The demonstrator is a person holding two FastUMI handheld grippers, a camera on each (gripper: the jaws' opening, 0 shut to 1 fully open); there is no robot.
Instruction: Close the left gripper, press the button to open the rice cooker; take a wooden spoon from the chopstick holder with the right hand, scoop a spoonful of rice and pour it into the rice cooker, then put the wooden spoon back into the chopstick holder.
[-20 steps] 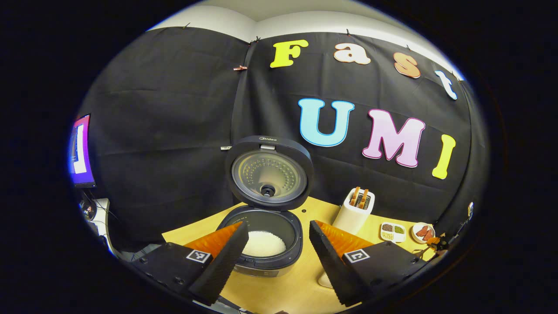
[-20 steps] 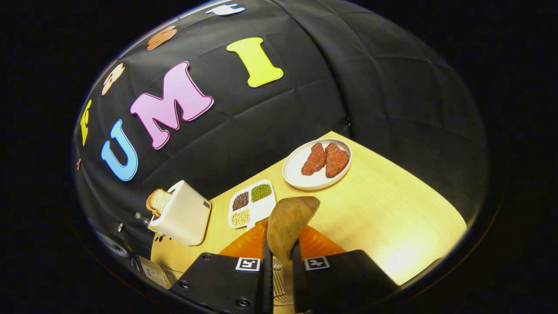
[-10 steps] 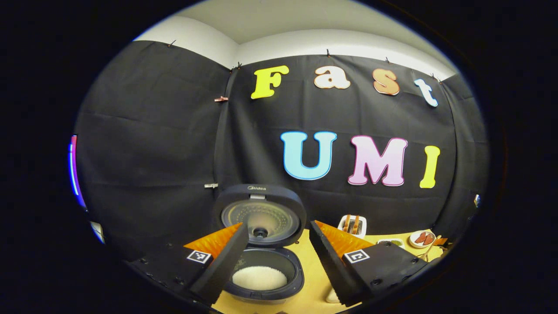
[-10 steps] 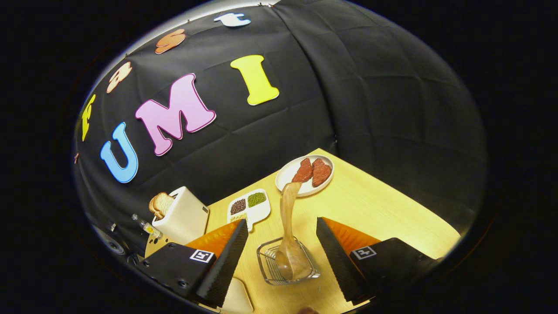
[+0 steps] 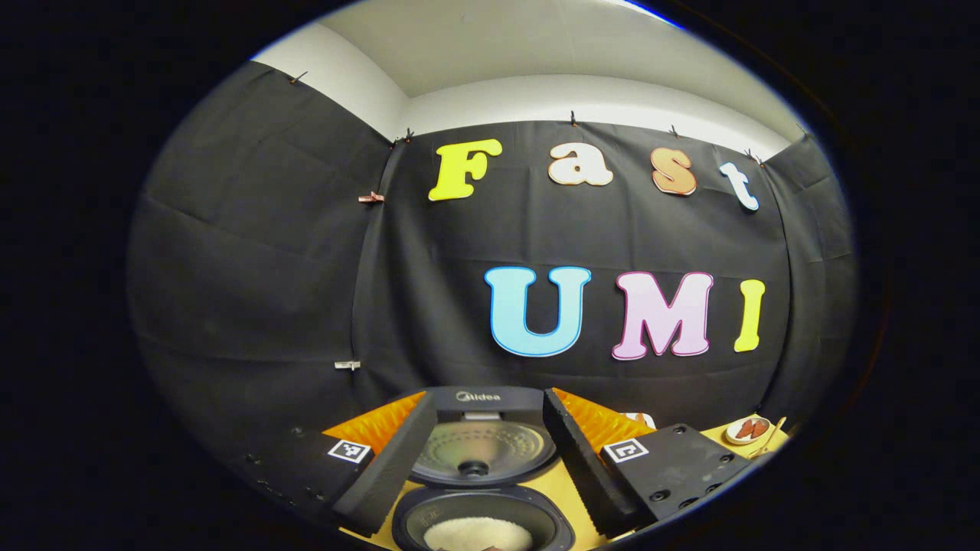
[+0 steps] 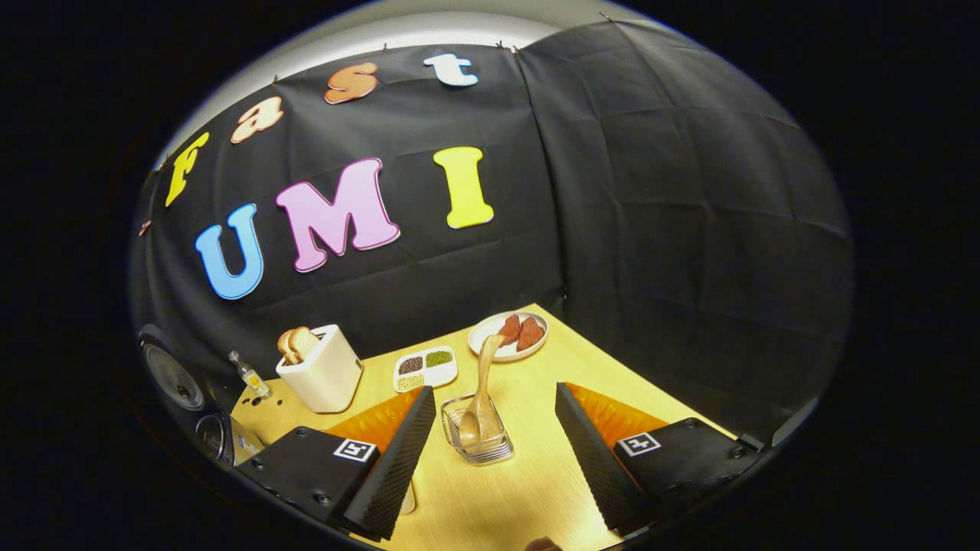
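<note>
Right gripper view: the right gripper hangs above the wooden table with its fingers spread wide and nothing between them. The wire chopstick holder stands on the table just beyond the finger gap. The wooden spoon sits in the holder, bowl down, its handle leaning up and away toward the plate. Behind the holder lies a divided dish of beans. To the right of that dish is a white plate bearing two red slices. To the left of the holder stands a white toaster with bread in its slots, and a small bottle stands farther left.

Left gripper view: the left gripper is likewise open and empty. The rice cooker lies directly beyond its fingers, lid raised upright, with white rice in the pot. The plate appears far to the right of the cooker.
</note>
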